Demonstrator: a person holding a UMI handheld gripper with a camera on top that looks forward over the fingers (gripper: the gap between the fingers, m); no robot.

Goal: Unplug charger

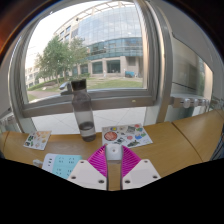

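Your gripper [113, 160] stands open around the white charger [114, 151], unclamped, near the desk's [175, 145] front edge, ready to pinch.

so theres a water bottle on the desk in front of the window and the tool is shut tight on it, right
Not quite. In the gripper view the water bottle does stand on the desk before the window, but beyond the tool, whose fingers are apart and not touching it.

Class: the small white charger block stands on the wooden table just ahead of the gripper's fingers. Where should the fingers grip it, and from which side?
Grip the small white charger block by its two flat sides, approaching straight ahead; the open gripper already lines up with it.
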